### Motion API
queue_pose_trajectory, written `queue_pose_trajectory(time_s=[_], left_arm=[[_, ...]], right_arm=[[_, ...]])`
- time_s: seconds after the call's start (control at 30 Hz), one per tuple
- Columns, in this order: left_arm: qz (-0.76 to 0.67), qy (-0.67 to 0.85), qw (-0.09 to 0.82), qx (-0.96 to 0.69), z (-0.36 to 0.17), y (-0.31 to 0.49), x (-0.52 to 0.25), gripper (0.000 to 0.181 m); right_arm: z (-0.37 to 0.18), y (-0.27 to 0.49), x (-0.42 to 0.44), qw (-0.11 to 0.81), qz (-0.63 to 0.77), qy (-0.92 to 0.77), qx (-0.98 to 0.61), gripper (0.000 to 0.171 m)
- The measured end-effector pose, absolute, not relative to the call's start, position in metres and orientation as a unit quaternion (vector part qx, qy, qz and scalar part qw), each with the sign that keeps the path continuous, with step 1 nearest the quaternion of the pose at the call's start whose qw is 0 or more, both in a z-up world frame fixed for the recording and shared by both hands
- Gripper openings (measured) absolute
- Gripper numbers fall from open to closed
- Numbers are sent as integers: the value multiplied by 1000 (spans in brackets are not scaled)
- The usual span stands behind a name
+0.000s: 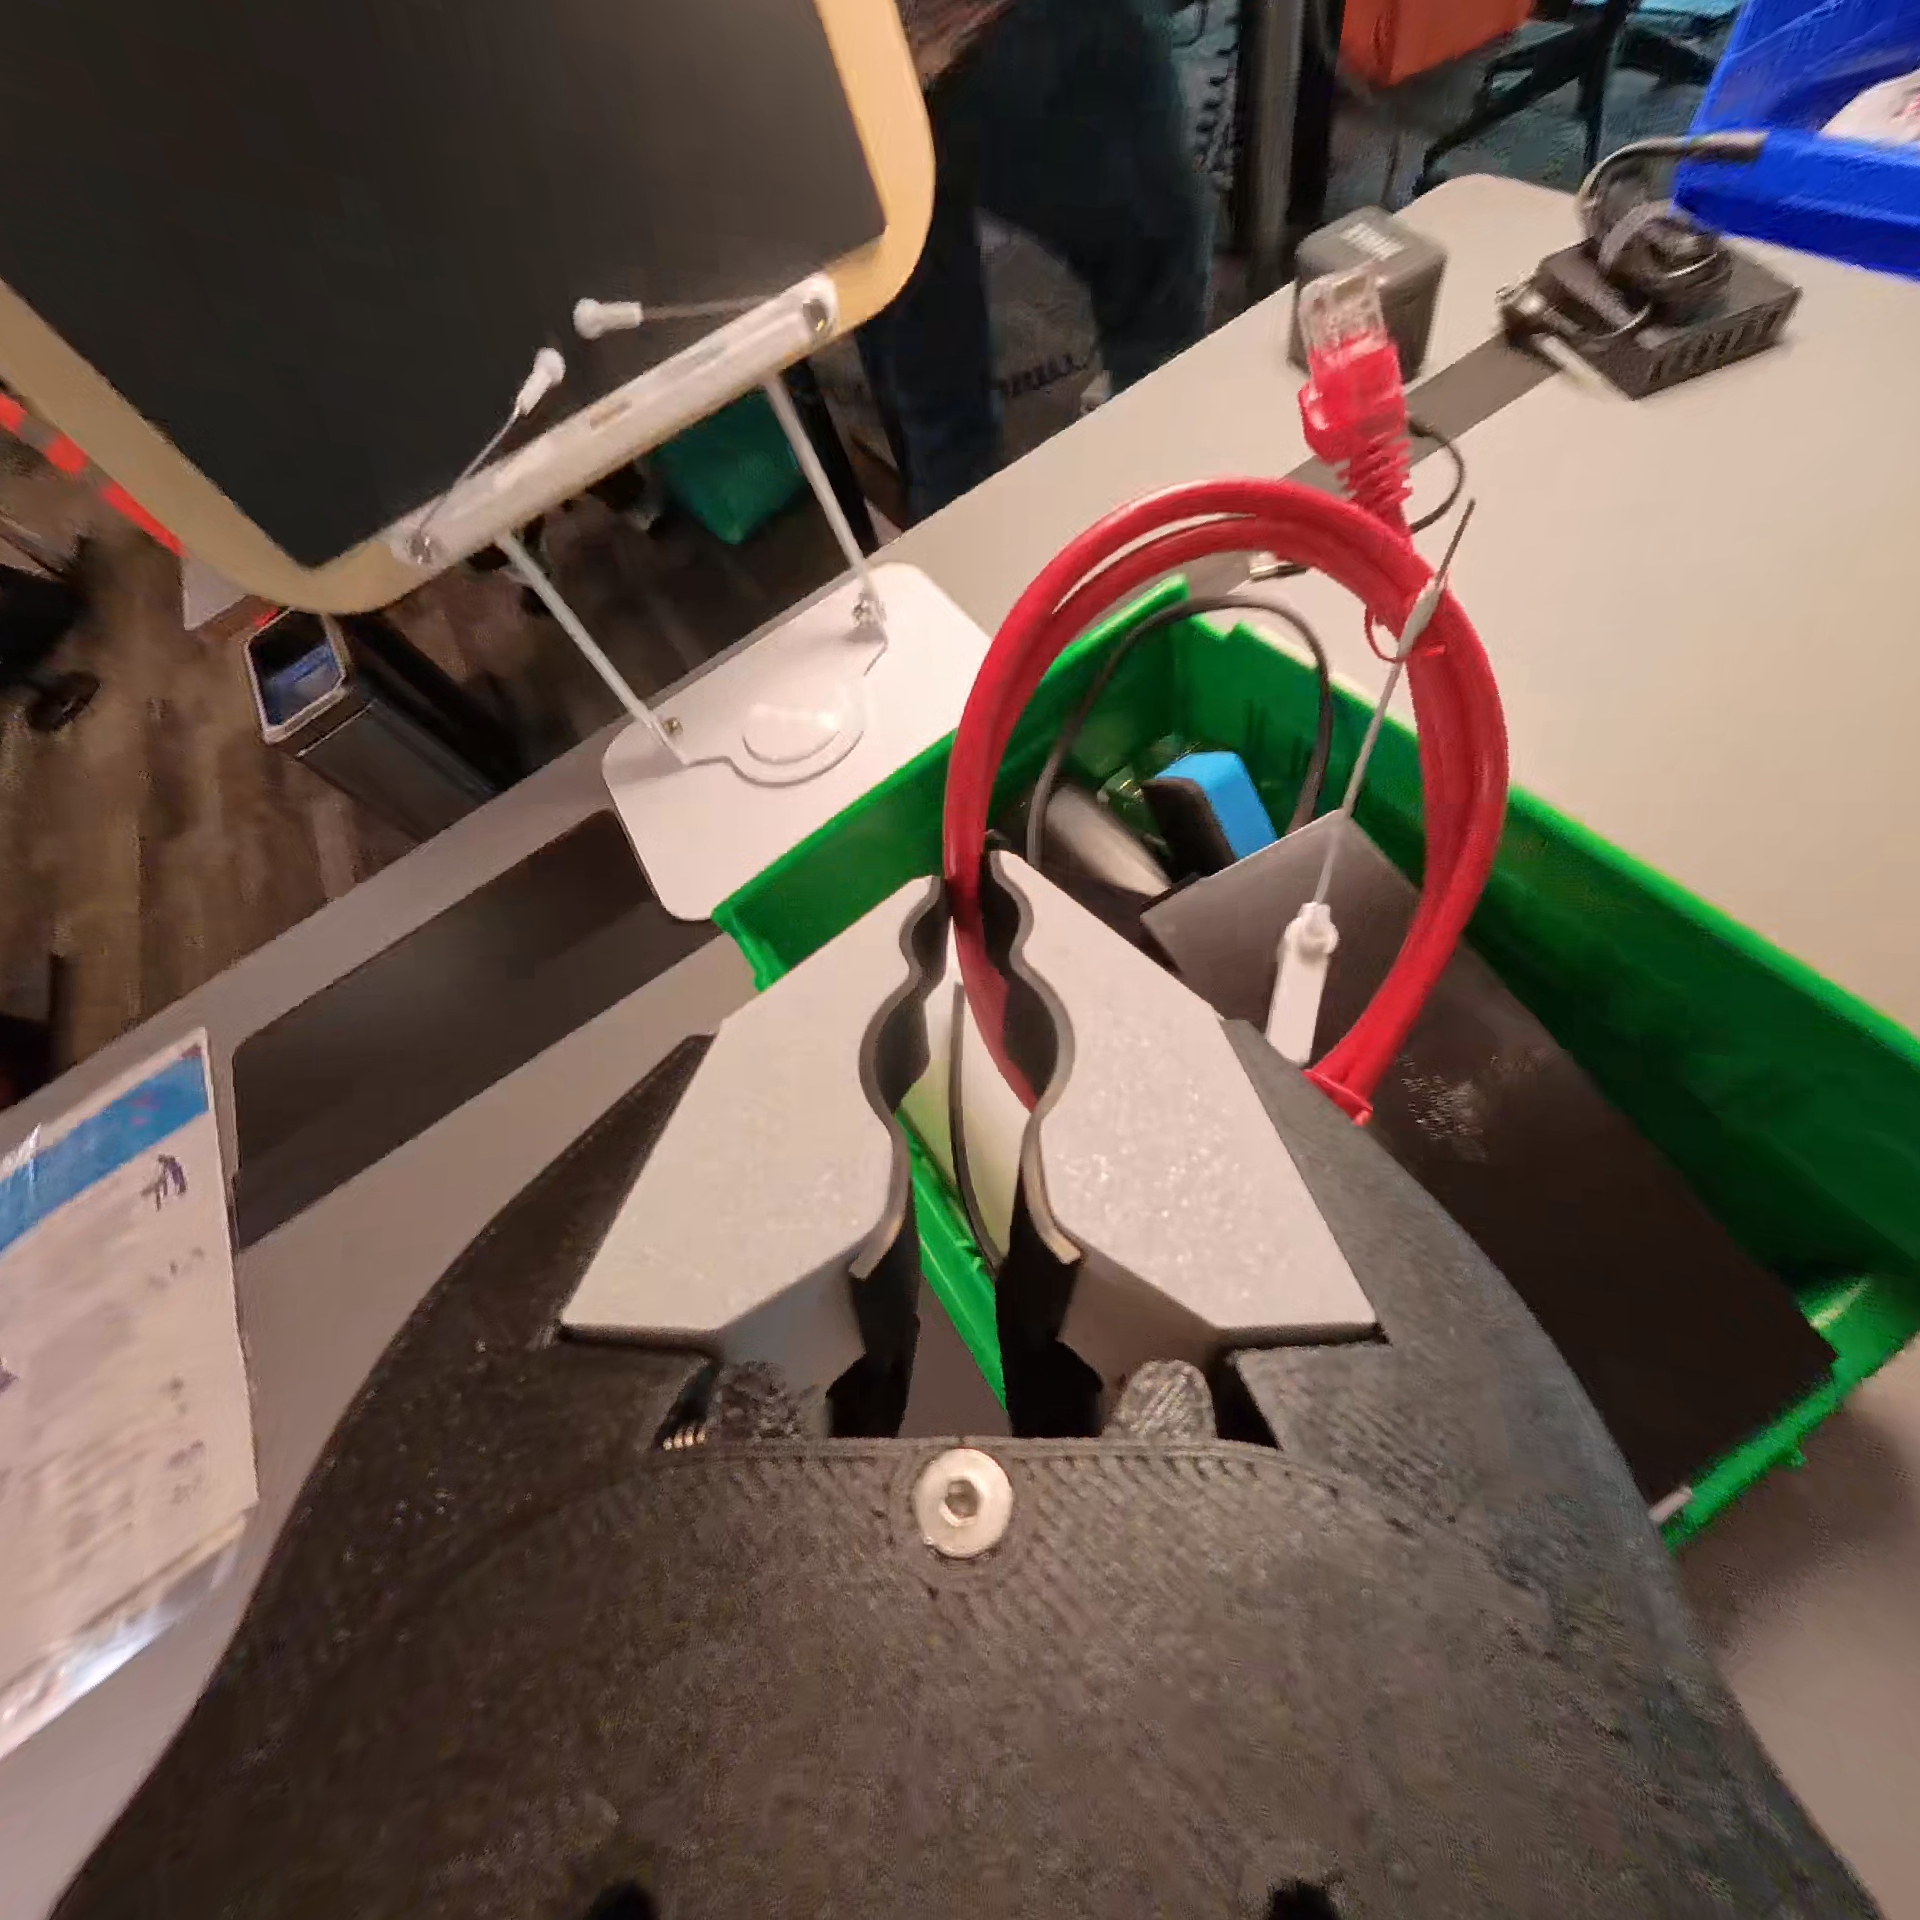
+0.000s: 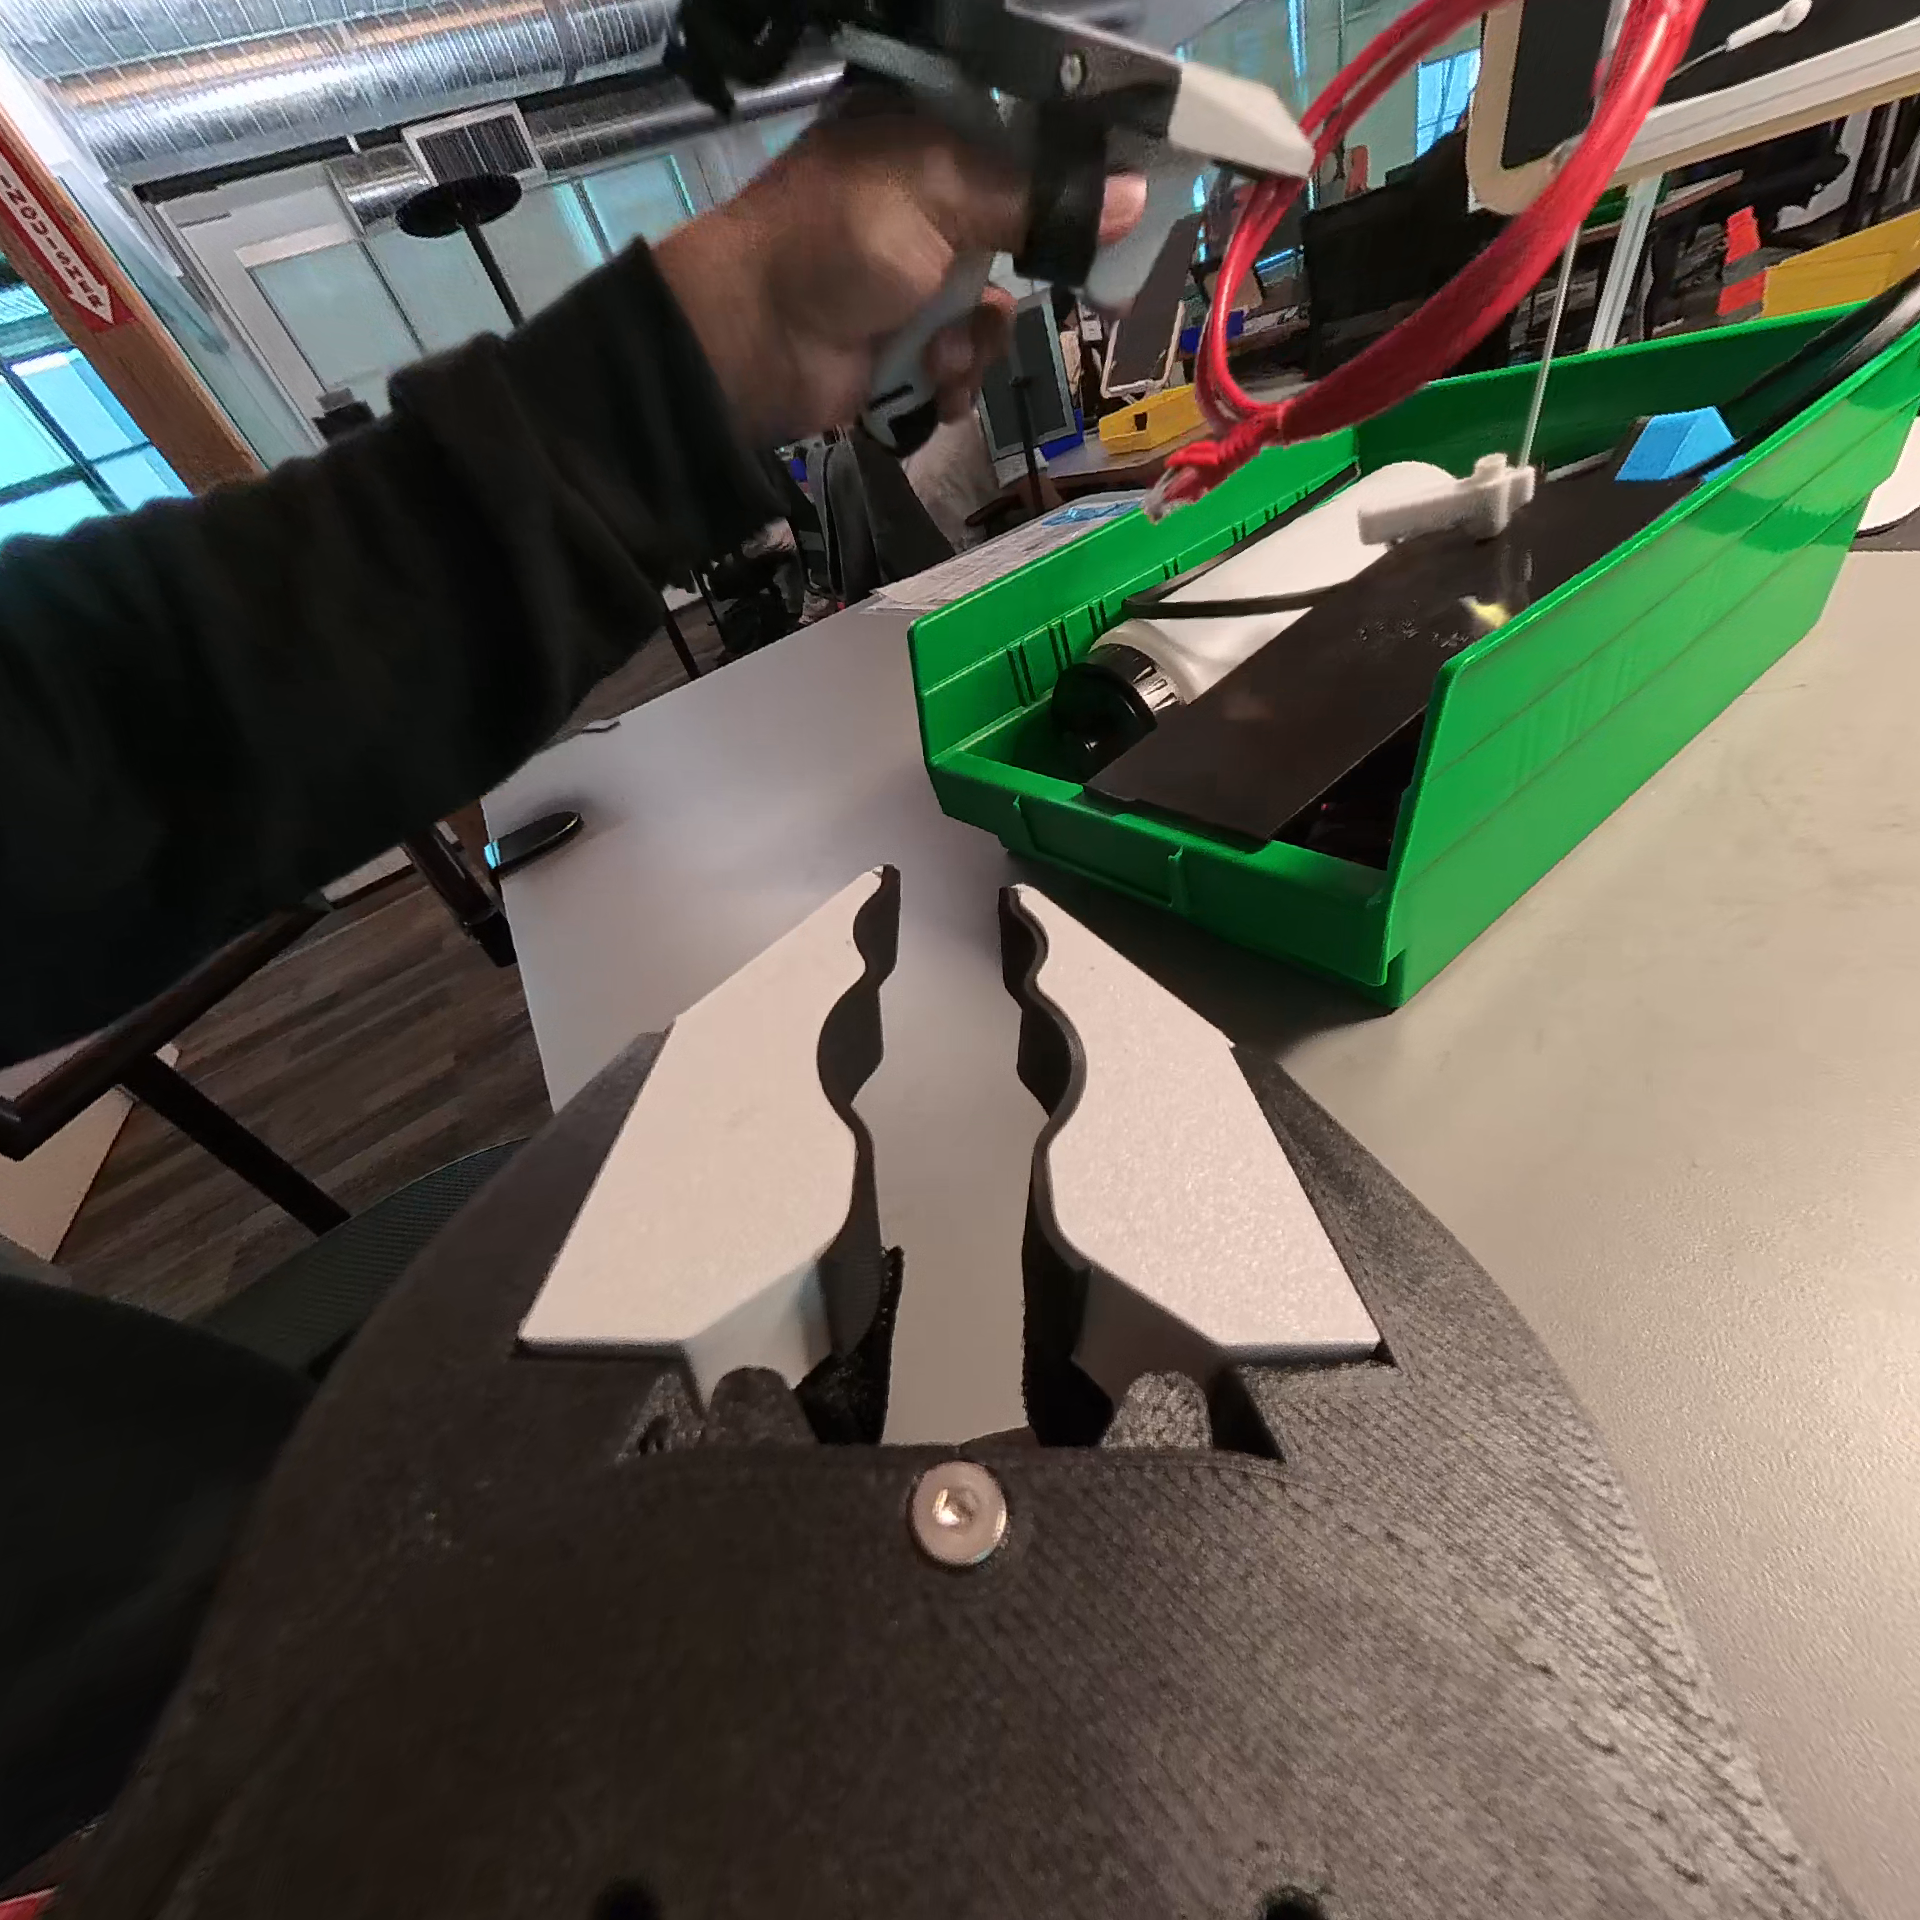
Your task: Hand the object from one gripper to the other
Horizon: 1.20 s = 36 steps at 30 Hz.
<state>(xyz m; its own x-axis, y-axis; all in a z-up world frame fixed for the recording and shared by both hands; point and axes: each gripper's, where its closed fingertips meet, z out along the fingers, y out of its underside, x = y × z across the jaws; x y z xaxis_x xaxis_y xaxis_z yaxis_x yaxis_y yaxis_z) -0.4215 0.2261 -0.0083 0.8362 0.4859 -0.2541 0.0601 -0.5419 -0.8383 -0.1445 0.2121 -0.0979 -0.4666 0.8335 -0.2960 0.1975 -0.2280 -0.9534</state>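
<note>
Two grippers, one load: your left gripper (image 1: 971,894) is clamped on the red cable (image 1: 1455,727), a coiled loop (bound by a white tie (image 1: 1299,977)) lifted over the green bin (image 1: 1662,997). Your right gripper (image 2: 948,883) sits low over the table (image 2: 1558,1143), fingers parted with nothing between them, well apart from the cable, just beside the bin's near corner.

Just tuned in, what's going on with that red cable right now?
The left gripper is shut on the coiled red cable, holding it in the air above the green bin. The right gripper is open and empty, low over the grey table beside the bin. The handover has not yet happened.
</note>
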Motion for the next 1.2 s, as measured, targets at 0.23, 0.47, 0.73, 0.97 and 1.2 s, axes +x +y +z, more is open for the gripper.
queue_pose_trajectory(time_s=[0.23,0.47,0.73,0.97,1.2], left_arm=[[164,-228,490,-825,-41,221,-433,6],[115,-248,584,-764,-13,232,-434,6],[133,-242,671,-688,38,222,-428,7],[140,-219,647,-716,37,223,-417,5],[197,-203,593,-754,12,220,-415,7]], right_arm=[[-98,212,-145,243,641,-569,-453,20],[-98,212,-144,246,641,-569,-452,20],[-97,212,-143,247,643,-569,-450,20],[-98,210,-144,252,637,-574,-449,20],[-98,210,-144,255,635,-575,-449,20]])
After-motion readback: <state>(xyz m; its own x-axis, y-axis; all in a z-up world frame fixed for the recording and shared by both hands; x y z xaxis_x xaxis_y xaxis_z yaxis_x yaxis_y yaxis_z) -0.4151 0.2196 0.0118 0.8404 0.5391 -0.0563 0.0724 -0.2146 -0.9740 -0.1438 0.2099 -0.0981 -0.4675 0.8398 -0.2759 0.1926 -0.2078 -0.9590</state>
